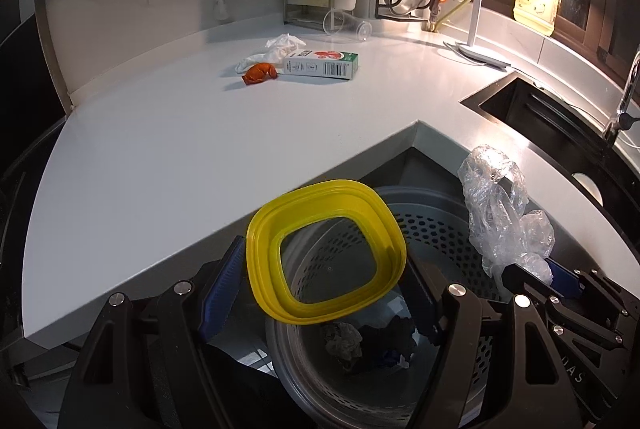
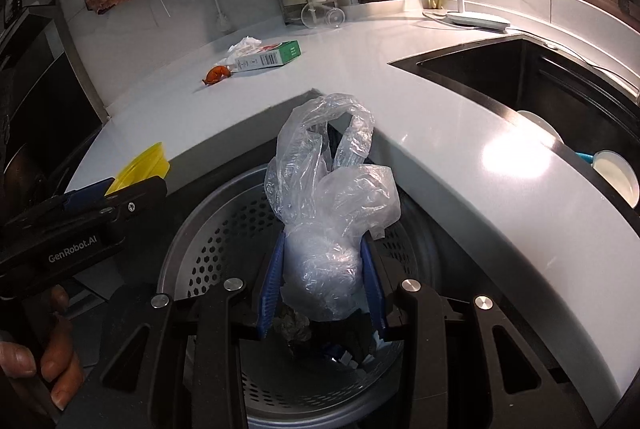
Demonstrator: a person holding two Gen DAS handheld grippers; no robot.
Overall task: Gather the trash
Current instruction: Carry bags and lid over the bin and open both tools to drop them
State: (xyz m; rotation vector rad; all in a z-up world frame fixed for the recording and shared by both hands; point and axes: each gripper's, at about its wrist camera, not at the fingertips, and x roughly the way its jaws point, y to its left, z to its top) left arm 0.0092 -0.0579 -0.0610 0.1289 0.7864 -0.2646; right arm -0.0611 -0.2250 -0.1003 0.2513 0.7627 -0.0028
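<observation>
Both grippers hang over the grey perforated bin [image 1: 424, 229] tucked into the inner corner of the white counter [image 1: 160, 157]. The left gripper [image 1: 320, 289] has its blue pads clamped on a yellow squarish plastic container [image 1: 326, 253], tilted so its open mouth faces the camera, right above the bin's opening. The right gripper [image 2: 324, 281] squeezes a crumpled clear plastic bag [image 2: 328, 197] between its pads, the bag's loose loops standing up above the fingers, also directly over the bin. Down in the bin lie a grey crumpled wad [image 1: 342, 343] and some dark scraps [image 1: 388, 345]. Farther back on the counter, well away from the bin, a small green and white carton [image 1: 320, 64] lies on its side just beside a white tissue [image 1: 276, 49] and an orange scrap [image 1: 260, 72]. A clear cup [image 1: 346, 25] lies tipped over near the wall.
</observation>
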